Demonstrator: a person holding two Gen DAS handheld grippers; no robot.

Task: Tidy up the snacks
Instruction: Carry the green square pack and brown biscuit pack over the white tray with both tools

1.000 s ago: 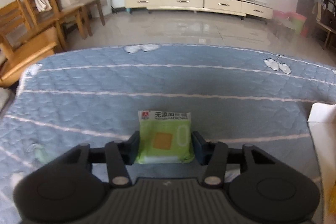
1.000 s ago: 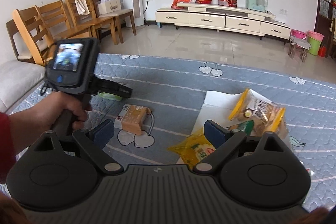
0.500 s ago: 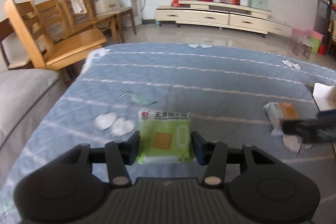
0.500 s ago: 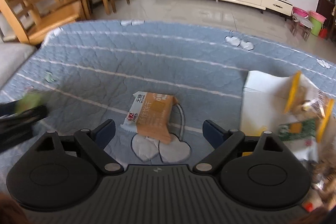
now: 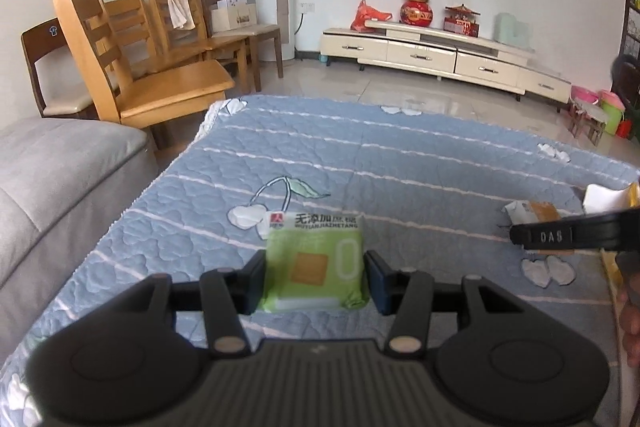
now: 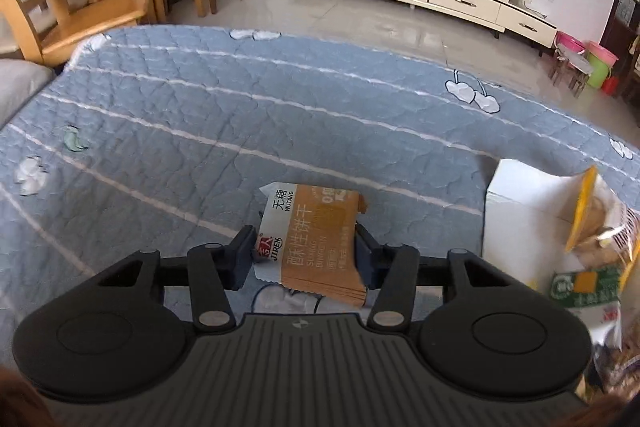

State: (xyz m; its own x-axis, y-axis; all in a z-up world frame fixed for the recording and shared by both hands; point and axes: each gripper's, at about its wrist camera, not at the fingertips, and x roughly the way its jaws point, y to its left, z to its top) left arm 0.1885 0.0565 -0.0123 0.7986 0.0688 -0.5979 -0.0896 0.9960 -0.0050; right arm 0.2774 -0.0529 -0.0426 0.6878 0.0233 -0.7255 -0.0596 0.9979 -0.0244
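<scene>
In my left gripper (image 5: 316,277) I have the green snack packet (image 5: 314,263) clamped between the two pads, which press on its left and right edges; the packet sits upright with its printed face toward the camera, carried above the blue quilted cover (image 5: 400,179). My right gripper (image 6: 305,253) has just been closing, and its jaws now pinch the orange biscuit packet (image 6: 316,239) from both sides, the pads against its long edges; the packet lies tilted, its white end to the left, and whether it rests on the cover or hangs just above it I cannot tell. Under that packet a white heart-shaped cherry print shows on the cover. To the right of my right gripper, near but not touching, stands a white box (image 6: 516,211) with a yellow-edged snack bag (image 6: 592,211) and a green-labelled packet (image 6: 588,287) in it. From the left wrist view, the right gripper's dark finger (image 5: 576,235) reaches in from the right edge, in front of the orange packet. Nothing lies on the cover ahead of my left gripper. Beyond the cover are wooden chairs (image 5: 152,67) on the left, a grey sofa (image 5: 60,171) at the near left and a long cream cabinet (image 5: 440,55) against the far wall.
</scene>
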